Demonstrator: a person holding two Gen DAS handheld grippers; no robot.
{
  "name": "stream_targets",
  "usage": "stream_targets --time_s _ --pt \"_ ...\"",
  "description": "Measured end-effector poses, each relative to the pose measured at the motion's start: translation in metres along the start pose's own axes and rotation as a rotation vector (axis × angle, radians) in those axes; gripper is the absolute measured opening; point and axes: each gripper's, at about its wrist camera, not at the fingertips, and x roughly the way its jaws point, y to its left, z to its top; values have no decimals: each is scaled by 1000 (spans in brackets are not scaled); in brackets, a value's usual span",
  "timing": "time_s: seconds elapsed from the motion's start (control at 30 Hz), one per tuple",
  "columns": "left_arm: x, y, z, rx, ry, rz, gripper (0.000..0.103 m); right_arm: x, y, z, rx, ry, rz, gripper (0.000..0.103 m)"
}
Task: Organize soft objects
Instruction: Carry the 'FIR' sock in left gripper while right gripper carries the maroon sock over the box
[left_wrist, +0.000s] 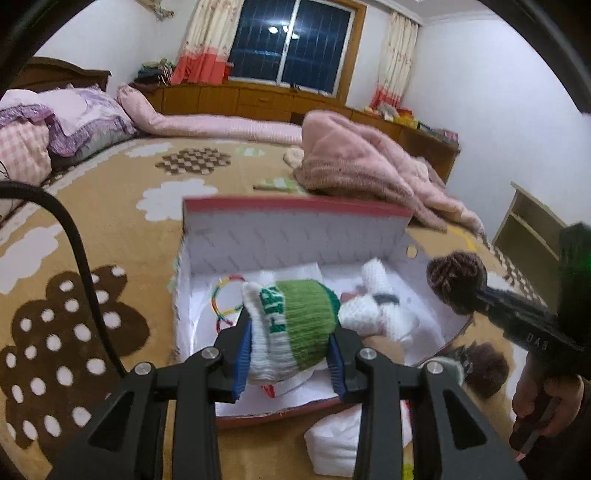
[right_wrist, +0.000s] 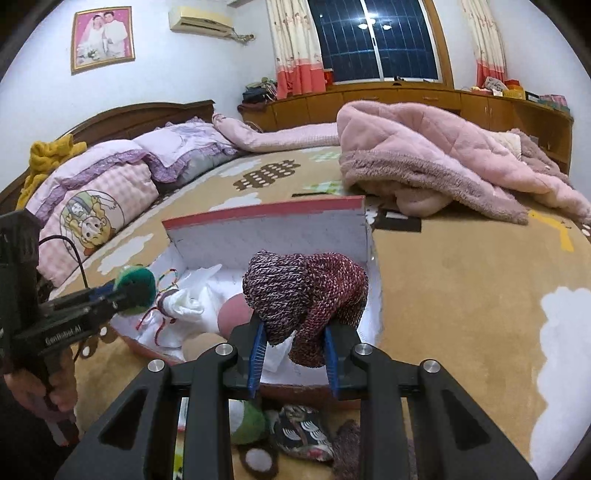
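Observation:
My left gripper is shut on a rolled green and white sock, held just above the open red-edged box on the bed. My right gripper is shut on a maroon and purple knitted sock bundle, over the box's right half. Each gripper shows in the other view: the right one with its dark bundle at the box's right edge, the left one with the green sock at the left edge. White socks, white paper and a coloured ring lie inside.
A pink fluffy blanket lies heaped behind the box. Pillows line the headboard at left. Loose socks, one green and one patterned, lie before the box. A folded white cloth sits at its front. A person's hands hold the grippers.

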Motion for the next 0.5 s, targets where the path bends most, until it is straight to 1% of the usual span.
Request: stream_targets --time_s 0.07,0.1,0.2,0.27,0.37,0.5 --pt "13 0 -6 16 44 -15 36 8 1 -3 -1 9 -1 28" --pt "15 -1 -8 24 46 -11 36 11 2 -4 -5 12 0 28" --pt "21 -4 -14 50 23 19 36 22 8 -8 -28 37 8 28" --pt "26 -1 -14 33 19 27 36 30 13 -12 -53 58 1 28" --pt "31 1 -14 26 1 40 36 35 21 -17 -117 48 -45 28" --pt "36 -1 -13 39 1 47 36 38 20 -17 -113 36 -55 28"
